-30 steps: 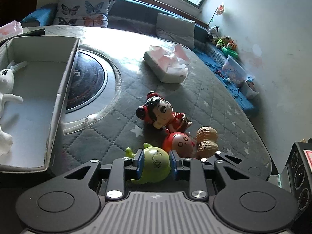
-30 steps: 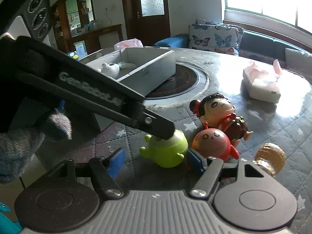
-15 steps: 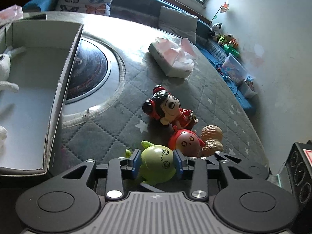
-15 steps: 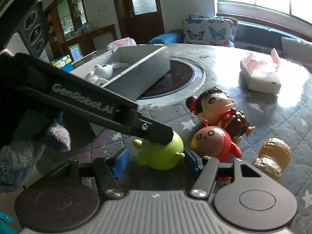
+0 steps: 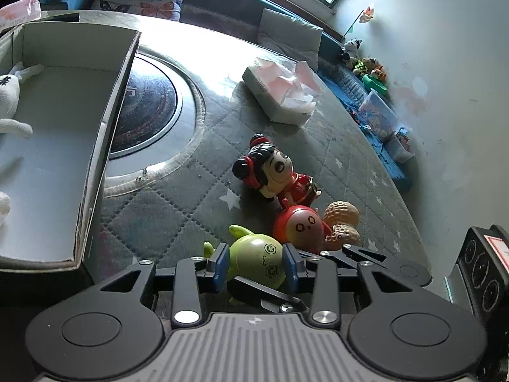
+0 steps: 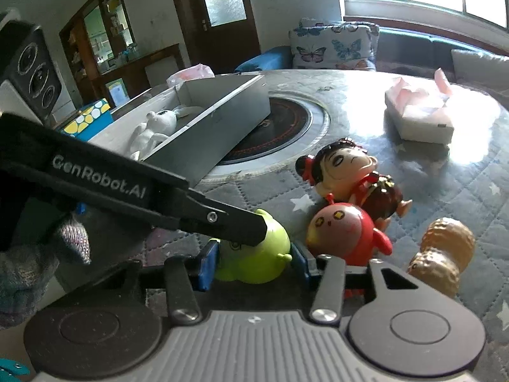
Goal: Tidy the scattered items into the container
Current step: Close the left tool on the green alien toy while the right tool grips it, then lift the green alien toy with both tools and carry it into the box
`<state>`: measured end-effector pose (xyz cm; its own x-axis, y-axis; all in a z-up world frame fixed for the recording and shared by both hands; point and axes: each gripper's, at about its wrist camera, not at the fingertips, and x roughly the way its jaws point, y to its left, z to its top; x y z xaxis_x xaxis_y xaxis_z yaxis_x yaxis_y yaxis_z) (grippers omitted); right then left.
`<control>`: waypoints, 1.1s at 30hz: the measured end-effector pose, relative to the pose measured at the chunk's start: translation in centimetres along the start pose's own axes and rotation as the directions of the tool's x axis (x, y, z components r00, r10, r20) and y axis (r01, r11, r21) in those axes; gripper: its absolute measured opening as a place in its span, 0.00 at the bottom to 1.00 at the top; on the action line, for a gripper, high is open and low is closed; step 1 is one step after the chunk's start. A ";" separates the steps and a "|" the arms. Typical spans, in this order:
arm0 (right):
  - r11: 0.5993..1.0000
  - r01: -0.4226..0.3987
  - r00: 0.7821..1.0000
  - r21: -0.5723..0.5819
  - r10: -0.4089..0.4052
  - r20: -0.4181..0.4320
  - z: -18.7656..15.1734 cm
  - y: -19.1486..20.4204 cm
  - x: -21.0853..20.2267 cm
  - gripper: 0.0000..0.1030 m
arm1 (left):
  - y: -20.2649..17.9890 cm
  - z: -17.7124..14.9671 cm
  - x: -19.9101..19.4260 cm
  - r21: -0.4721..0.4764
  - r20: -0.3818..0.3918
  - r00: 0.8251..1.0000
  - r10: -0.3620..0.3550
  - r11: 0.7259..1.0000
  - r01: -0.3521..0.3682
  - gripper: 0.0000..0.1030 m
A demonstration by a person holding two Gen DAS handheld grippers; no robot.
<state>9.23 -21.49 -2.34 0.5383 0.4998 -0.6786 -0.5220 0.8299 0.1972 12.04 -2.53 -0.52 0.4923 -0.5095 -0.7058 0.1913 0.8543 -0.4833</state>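
Observation:
A lime green alien toy lies on the quilted table cover between the blue pads of my left gripper. Those jaws stand a little wider than the toy and are closing slightly. My right gripper straddles the same toy from another side. Its jaws are closing and its pads meet the toy's sides. A left finger rests over the toy's top. The grey box holding a white plush stands to the left.
Right of the green toy lie a red round toy, a peanut figure and a black-haired doll. A tissue box sits farther back. A round dark inset lies beside the box. A gloved hand holds the left gripper.
My left jaws widened off the green toy they were gripping. My right jaws narrowed from well apart until their pads reached the toy. Both hands stayed nearly in place.

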 end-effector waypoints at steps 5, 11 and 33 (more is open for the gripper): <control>1.000 0.017 1.000 -0.025 -0.018 -0.004 0.1 0.5 0.2 0.48 | 0.1 -0.1 -0.1 -0.009 0.003 1.000 0.000 1.000 0.000 0.39; 1.000 0.012 1.000 -0.012 -0.012 -0.007 -0.3 0.2 0.3 0.48 | 0.1 -0.4 0.3 -0.011 -0.012 1.000 -0.015 1.000 0.014 0.44; 0.985 -0.015 0.992 -0.171 0.037 0.124 5.2 4.5 -1.2 0.48 | 1.5 2.1 -7.5 -0.037 0.239 0.971 0.005 0.999 0.004 0.42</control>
<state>9.69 -17.06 2.99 0.5965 0.5568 -0.5780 -0.6353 0.7677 0.0839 10.41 2.83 5.14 0.6821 -0.4659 -0.5636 0.1619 0.8478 -0.5050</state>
